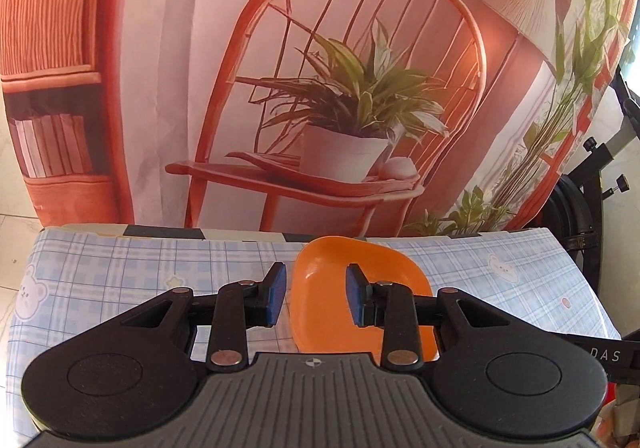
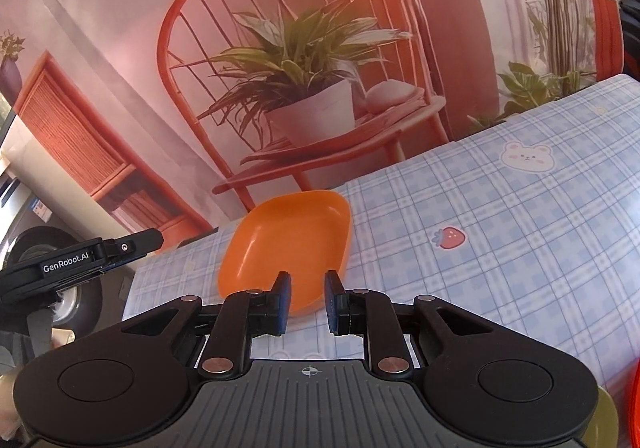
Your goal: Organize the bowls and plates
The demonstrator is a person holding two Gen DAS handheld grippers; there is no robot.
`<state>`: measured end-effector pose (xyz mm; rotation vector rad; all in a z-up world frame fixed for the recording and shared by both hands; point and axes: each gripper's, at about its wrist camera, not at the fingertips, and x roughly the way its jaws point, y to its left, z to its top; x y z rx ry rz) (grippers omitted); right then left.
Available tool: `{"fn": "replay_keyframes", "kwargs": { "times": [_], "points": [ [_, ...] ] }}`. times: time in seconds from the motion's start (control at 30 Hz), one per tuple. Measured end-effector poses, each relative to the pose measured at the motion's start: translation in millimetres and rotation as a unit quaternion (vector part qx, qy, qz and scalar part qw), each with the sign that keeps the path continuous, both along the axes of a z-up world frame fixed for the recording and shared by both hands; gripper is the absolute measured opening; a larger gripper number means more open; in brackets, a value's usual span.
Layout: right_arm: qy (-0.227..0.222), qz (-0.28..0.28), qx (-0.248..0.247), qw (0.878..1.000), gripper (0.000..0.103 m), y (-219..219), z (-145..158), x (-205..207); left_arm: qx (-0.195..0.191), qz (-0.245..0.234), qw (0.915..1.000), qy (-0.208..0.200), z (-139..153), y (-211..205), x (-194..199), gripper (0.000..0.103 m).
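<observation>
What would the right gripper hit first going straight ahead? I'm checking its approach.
Probably the orange dish: its near rim sits just beyond the right gripper, whose jaws stand apart and empty. Depth is unclear.

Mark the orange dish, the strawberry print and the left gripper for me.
orange dish (image 2: 288, 244), right wrist view, inner floor.
strawberry print (image 2: 450, 237), right wrist view, middle of the red berry on the tablecloth.
left gripper (image 1: 316, 298), left wrist view, gap midway between its blue-padded fingertips.

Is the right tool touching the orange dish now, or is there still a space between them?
Cannot tell. In the right wrist view the right tool has open jaws, and its fingertips overlap the near rim of the orange dish; no view shows contact or a gap plainly.
</observation>
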<state>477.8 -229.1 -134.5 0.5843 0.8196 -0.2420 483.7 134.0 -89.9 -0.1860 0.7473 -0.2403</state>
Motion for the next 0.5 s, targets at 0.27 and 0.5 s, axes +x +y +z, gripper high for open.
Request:
{"fn": "replay_keyframes", "kwargs": {
  "times": [0.27,0.5],
  "points": [
    [0.05,-0.04,0.031,0.997,0.021,-31.3,-52.2,36.6,-0.048,0.015,0.9984,0.028,-44.2,4.1,29.5,0.055],
    [0.061,-0.04,0.045,0.996,0.024,-35.1,-66.9,51.3,-0.042,0.013,0.9978,0.05,-65.4,2.1,48.8,0.054]
  ]
}}
